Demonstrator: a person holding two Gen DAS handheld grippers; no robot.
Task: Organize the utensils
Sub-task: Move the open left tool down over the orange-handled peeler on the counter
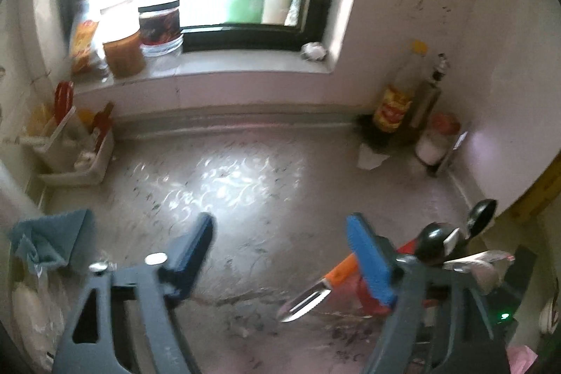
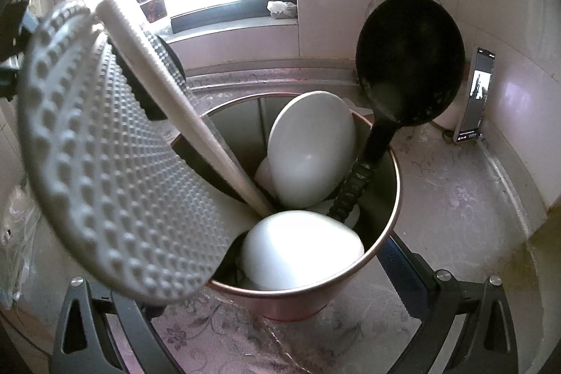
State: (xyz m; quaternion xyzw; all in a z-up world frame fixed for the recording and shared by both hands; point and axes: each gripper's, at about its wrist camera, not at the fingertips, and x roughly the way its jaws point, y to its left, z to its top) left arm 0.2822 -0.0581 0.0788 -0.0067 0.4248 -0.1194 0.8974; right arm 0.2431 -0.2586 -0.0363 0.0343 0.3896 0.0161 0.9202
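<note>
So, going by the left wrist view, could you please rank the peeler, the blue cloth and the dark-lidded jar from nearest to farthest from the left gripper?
1. Peeler, on the counter beside the left gripper's right finger.
2. Blue cloth, at the left edge.
3. Dark-lidded jar, on the windowsill.

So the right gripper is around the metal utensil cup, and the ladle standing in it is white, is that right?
Not quite: the ladle is black, as the right wrist view shows. The rest holds: the right gripper is around the metal utensil cup, and the ladle stands in it.
</note>
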